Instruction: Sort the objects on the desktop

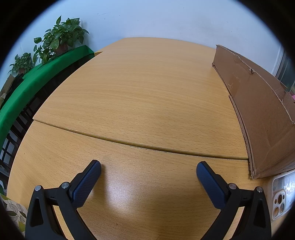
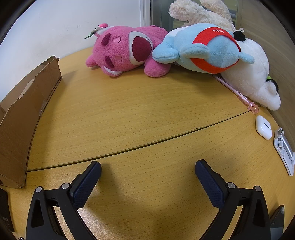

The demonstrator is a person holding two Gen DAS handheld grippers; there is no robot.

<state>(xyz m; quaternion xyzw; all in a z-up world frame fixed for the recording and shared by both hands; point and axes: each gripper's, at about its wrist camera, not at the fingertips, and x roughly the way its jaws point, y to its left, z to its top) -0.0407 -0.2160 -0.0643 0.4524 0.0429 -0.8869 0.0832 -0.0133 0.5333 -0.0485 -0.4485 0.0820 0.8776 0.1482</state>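
Right wrist | right gripper (image 2: 148, 170) spread, empty | pink plush (image 2: 125, 50) well ahead

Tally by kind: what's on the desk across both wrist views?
Plush toys: 4 (pink, blue, white, cream)
Cardboard box: 1
Pink pen: 1
Earbud case: 1
Phone case: 1
White clip stand: 1
Total: 9

At the worktop's far edge I read only small white letters, seemingly "Ha Ha", on the blue plush's (image 2: 202, 48) red band (image 2: 215, 34).
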